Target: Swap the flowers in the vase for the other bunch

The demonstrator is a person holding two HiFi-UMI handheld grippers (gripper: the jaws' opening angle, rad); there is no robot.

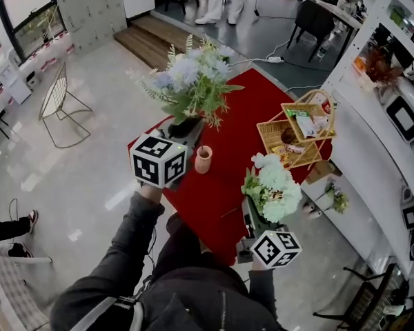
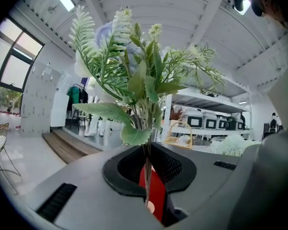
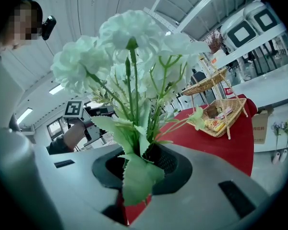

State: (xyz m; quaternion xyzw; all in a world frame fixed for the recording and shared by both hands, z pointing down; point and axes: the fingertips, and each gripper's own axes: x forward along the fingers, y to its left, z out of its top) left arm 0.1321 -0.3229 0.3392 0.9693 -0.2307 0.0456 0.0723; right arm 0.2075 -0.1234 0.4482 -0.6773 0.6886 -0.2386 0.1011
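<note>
Head view: my left gripper (image 1: 185, 131) clamps the lavender fern-leaved bunch (image 1: 193, 81) above the small peach vase (image 1: 203, 159), my right gripper (image 1: 252, 214) the white bunch (image 1: 274, 188); pushing those stems in askew could topple the vase.

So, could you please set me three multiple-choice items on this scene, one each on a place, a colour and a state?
1. Where does the vase stand? A) on the red cloth B) in the wicker basket C) on the floor
2. What colour are the blooms in the right tool? A) red B) white C) yellow
3. What is the left tool doing? A) open, empty B) shut on the leafy bunch's stems C) lying on the table
Answers: 1 A, the head view shows it on the cloth; 2 B, they are pale white; 3 B, its jaws pinch the stems.
</note>
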